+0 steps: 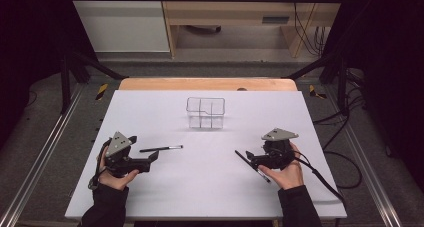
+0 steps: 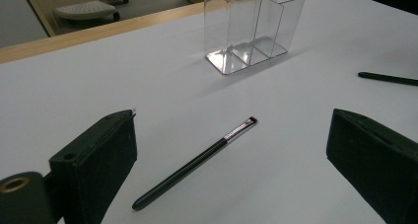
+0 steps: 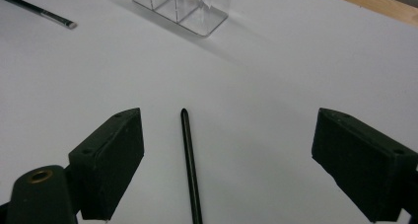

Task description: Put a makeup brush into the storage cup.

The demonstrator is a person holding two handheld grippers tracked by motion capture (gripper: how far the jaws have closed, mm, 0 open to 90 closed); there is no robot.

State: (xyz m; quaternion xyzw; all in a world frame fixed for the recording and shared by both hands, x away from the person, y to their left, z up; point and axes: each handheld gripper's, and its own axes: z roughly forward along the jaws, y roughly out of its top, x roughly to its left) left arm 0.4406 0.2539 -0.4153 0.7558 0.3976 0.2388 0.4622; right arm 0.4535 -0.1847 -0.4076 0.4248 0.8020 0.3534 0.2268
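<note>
A clear plastic organiser [image 1: 205, 112] with several compartments stands empty at the middle of the white table; it also appears as the organiser [image 2: 252, 26] and the organiser [image 3: 181, 6]. A black brush with a silver ferrule [image 1: 161, 148] lies just right of my left gripper [image 1: 154, 157], which is open; in the left gripper view the brush [image 2: 194, 163] lies on the table between the jaws. A second black brush [image 1: 252, 166] lies under my right gripper [image 1: 248, 157], also open, with the brush handle [image 3: 190, 165] between its jaws.
The white table top [image 1: 150, 107] has a wooden strip [image 1: 207, 83] along its far edge. Cables trail off the right gripper toward the table's right edge. A wooden shelf unit [image 1: 240, 17] stands on the floor beyond the table.
</note>
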